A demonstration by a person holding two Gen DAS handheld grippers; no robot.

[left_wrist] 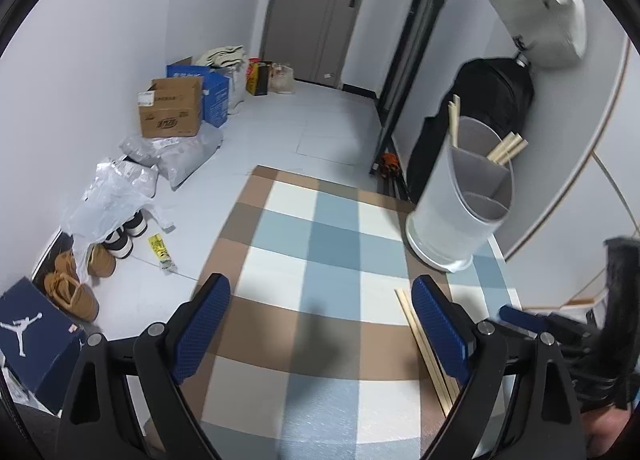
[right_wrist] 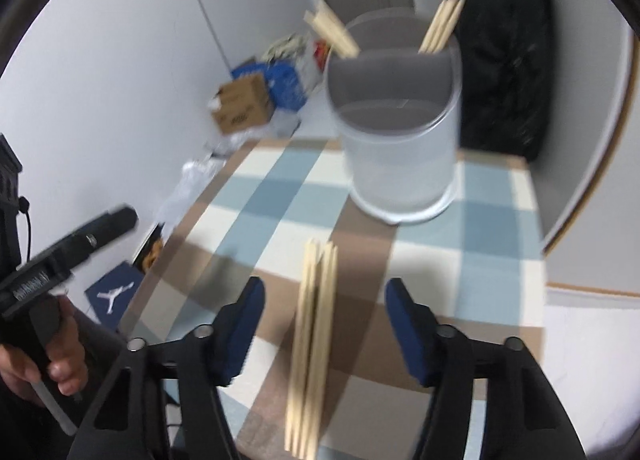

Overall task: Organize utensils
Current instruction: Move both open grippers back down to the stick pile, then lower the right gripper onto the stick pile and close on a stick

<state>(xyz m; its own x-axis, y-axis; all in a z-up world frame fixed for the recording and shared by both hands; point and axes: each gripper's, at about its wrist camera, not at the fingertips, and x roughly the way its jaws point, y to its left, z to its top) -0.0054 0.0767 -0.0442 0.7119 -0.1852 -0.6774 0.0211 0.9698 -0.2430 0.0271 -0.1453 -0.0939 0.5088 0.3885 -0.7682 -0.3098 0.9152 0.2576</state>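
A white utensil holder point(left_wrist: 460, 196) with grey inner dividers stands on a checked tablecloth point(left_wrist: 320, 244), with wooden chopsticks point(left_wrist: 506, 148) standing in its back compartments. It also shows in the right wrist view point(right_wrist: 396, 128). A bundle of loose chopsticks point(right_wrist: 312, 344) lies on the cloth between my right gripper's open fingers; my right gripper point(right_wrist: 324, 324) is empty. The same bundle point(left_wrist: 420, 344) shows beside my left gripper's right finger. My left gripper point(left_wrist: 320, 324) is open and empty over the cloth.
The table edge runs along the left of the cloth. On the floor left are cardboard boxes point(left_wrist: 170, 108), plastic bags point(left_wrist: 108, 188), shoes point(left_wrist: 76, 288) and a shoe box point(left_wrist: 32, 336). A black bag point(left_wrist: 496, 100) leans against the wall behind the holder.
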